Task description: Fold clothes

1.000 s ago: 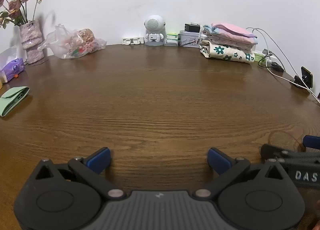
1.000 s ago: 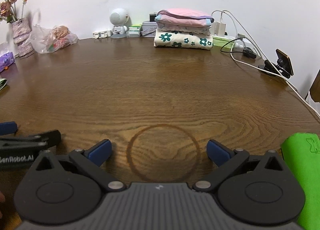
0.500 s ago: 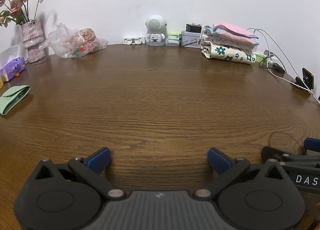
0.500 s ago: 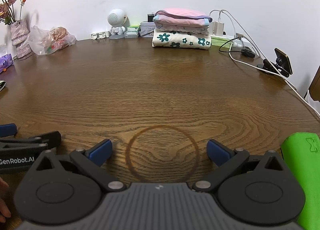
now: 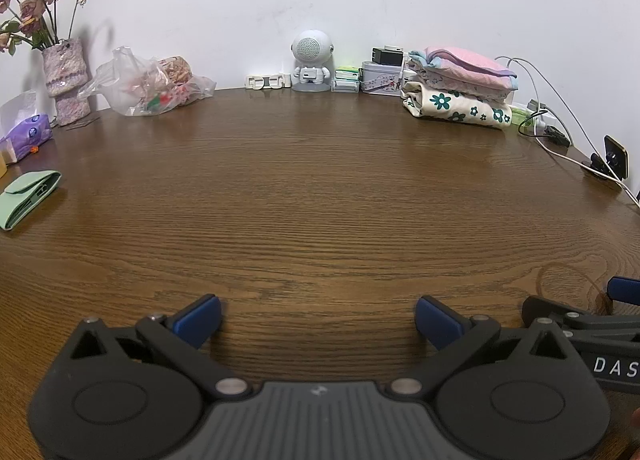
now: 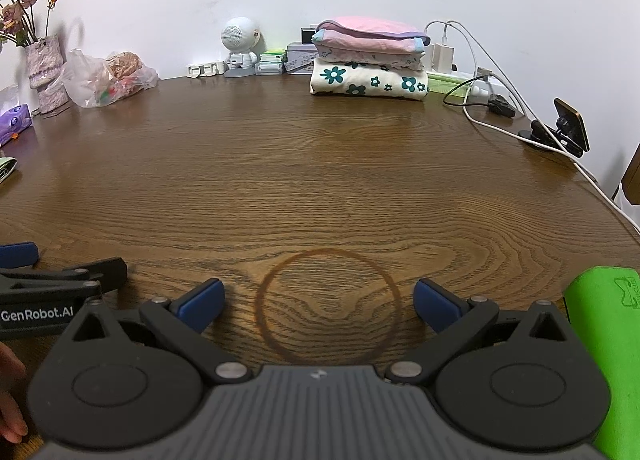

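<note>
We hold both grippers low at the near edge of the wooden table (image 5: pixel 320 195), the left gripper (image 5: pixel 318 318) and the right gripper (image 6: pixel 318 306) each spread wide with nothing between the blue fingertips (image 6: pixel 202 300). Only bare wood and a ring stain (image 6: pixel 328 306) lie just ahead. Far beyond the fingers, up and right of centre, the stack of 2 folded clothes (image 6: pixel 370 59) lies crosswise, and we judge the right gripper nearer to it.

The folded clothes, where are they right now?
The folded clothes are stacked at the far right of the table by the wall, between the robot speaker and the charger cables.
</note>
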### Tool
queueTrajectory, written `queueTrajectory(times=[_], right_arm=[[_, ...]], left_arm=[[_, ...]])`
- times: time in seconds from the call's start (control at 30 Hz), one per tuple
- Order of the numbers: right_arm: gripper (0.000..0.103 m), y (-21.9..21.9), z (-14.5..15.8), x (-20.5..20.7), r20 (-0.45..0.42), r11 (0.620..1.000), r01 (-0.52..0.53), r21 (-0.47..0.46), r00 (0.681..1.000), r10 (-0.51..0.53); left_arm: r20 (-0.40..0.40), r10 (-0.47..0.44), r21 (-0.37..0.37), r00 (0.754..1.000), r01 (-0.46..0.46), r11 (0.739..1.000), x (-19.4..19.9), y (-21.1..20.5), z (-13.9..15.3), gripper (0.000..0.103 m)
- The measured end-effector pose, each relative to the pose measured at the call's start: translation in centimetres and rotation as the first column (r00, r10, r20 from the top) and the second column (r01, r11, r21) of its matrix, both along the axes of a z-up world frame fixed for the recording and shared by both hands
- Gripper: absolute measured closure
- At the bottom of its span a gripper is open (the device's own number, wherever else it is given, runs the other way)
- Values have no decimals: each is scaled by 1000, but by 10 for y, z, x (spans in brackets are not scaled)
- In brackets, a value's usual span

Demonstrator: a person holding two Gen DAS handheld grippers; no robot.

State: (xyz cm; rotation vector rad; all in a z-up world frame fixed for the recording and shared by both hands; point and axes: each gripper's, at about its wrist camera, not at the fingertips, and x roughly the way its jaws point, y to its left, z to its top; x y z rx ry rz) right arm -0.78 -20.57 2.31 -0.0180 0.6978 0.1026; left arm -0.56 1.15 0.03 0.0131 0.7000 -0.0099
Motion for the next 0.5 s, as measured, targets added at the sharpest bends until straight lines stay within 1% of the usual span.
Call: queueTrajectory(times=[0.5], right_arm=[[1, 1, 0, -1, 0, 1000, 1, 0, 1000, -1]], left_arm=[[1, 2, 2, 1000, -2, 1000, 0, -1, 0, 0]])
